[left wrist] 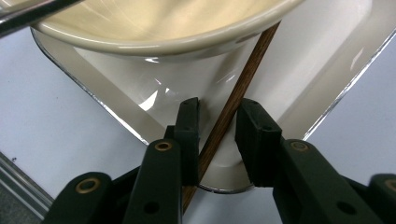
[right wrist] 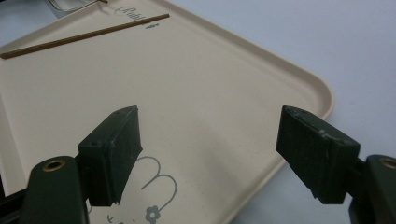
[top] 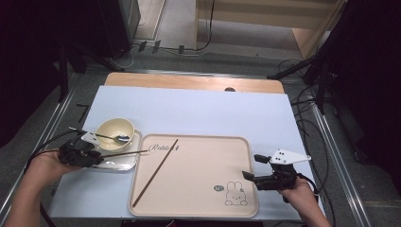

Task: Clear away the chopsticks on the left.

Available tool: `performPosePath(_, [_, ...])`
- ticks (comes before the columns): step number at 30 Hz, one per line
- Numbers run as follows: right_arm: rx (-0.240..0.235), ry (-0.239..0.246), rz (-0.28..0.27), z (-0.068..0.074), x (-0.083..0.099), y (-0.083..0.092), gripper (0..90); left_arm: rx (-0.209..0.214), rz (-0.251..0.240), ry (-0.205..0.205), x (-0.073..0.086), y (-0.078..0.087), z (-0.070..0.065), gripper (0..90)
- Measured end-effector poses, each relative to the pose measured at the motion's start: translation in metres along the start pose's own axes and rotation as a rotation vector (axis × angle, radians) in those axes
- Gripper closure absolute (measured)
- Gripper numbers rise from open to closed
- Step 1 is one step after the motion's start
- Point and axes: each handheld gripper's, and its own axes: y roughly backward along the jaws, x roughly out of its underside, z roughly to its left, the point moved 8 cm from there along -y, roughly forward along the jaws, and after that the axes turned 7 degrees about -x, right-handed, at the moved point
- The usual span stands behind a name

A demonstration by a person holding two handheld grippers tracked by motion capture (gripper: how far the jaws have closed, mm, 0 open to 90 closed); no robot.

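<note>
High view, leftmost: our left gripper (top: 97, 158) sits at the near-left corner of the square plate (top: 124, 164), which carries the cream bowl (top: 115, 130) with a metal spoon (top: 108, 137) across it. One brown chopstick (top: 124, 153) lies across the plate, its far end reaching the tray rim.

Left gripper view: that chopstick (left wrist: 233, 100) runs between the two fingers (left wrist: 187, 126), close to the left pad and apart from the right one. They are partly closed around it, not yet pinching. We judge the step to be picking this chopstick off the plate.

To do it well we centre the stick between the pads, close squarely across it and grip near its end, then lift it straight so it neither rolls nor knocks the bowl above it.

Middle: the second chopstick (top: 155, 172) lies diagonally on the beige tray (top: 236, 142), likely where the first belongs.

Right: our right gripper (top: 251, 167) hovers at the tray's right edge, fingers (right wrist: 112, 154) spread wide and holding nothing, well apart from both sticks. Everything rests on the pale blue counter (top: 198, 113).
</note>
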Motion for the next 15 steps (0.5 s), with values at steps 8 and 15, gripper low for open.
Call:
performPosePath(8, [-0.005, -0.002, 0.002, 0.0005, 0.0001, 0.0004, 22.1, 0.064, 0.013, -0.013, 0.0027, 0.0023, -0.0065, 80.1])
performPosePath(15, [-0.006, -0.007, 0.003, 0.0005, 0.0004, 0.0, 22.2, 0.084, 0.007, -0.017, 0.002, 0.0028, -0.0081, 82.1])
